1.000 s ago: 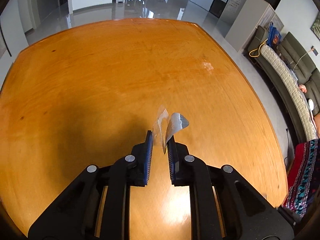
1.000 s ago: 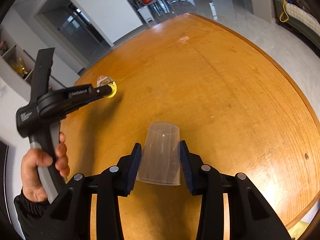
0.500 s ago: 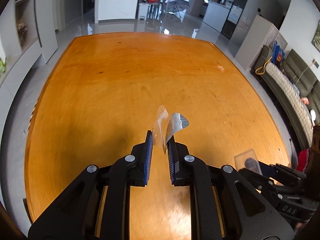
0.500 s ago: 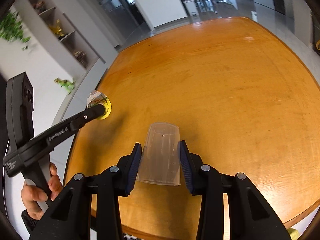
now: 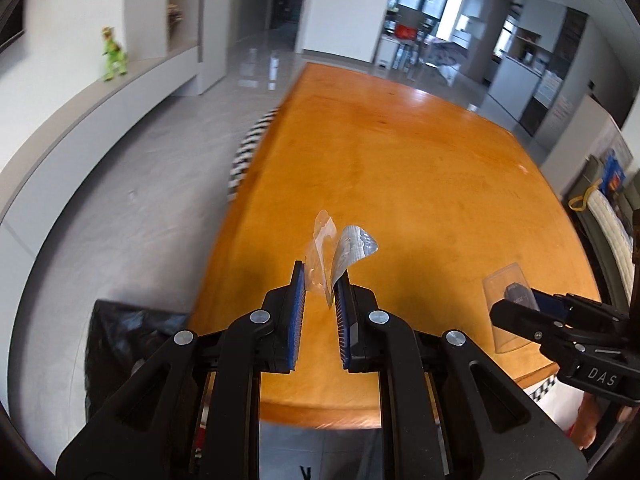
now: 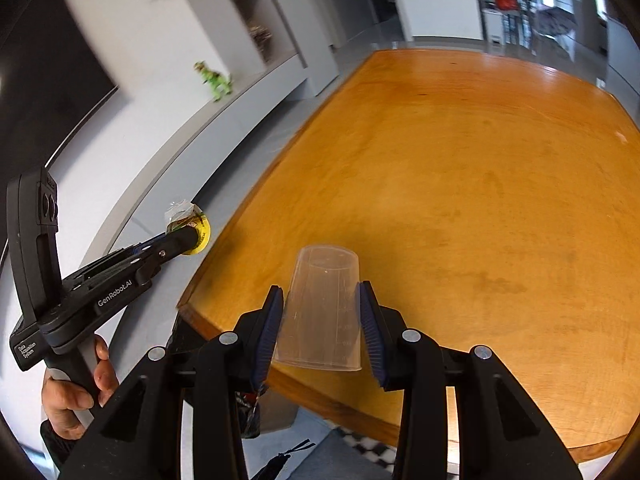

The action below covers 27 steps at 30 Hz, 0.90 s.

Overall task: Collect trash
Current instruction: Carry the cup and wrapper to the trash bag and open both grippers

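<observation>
Both wrist views look steeply down over one orange table (image 5: 420,184) corner.

Orange-brown table (image 6: 480,184), clear cup (image 6: 320,312), black bag (image 5: 120,344).

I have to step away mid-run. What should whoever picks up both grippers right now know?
Left gripper: shut on a clear wrapper with a foil flap.
Right gripper: shut on a clear plastic cup, held base forward.
Both hang over the table near its corner. A black trash bag sits on the floor beside that corner.
Done: both pieces picked up, table bare.
Left: likely drop both in the bag.
</observation>
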Each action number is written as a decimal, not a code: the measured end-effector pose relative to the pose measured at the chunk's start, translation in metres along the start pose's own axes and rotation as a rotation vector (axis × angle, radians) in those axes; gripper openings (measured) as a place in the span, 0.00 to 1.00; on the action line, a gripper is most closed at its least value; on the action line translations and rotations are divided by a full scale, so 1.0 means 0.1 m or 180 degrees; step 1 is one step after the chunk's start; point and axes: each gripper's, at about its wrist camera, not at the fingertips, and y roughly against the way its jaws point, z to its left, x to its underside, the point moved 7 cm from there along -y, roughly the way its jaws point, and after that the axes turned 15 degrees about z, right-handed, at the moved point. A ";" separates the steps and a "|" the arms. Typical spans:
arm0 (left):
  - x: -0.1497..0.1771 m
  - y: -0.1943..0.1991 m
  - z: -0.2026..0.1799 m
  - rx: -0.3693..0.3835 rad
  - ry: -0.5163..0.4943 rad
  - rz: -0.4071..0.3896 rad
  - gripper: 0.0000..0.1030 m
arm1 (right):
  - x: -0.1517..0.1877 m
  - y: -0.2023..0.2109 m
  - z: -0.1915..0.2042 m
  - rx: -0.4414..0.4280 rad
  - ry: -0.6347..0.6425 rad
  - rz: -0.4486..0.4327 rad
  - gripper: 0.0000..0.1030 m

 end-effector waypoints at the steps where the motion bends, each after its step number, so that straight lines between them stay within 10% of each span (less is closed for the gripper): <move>1: 0.08 0.03 0.12 -0.0046 0.0067 -0.0015 0.14 | 0.03 -0.04 0.10 -0.0010 0.0075 0.0028 0.39; 25: 1.70 0.22 2.37 -0.0571 0.1754 0.0118 0.14 | 0.37 -1.32 2.39 -0.0269 0.1481 0.0987 0.39; 27: 1.77 0.18 2.41 -0.0618 0.1781 0.0211 0.14 | 0.42 -1.47 2.52 0.0046 0.1746 0.1084 0.58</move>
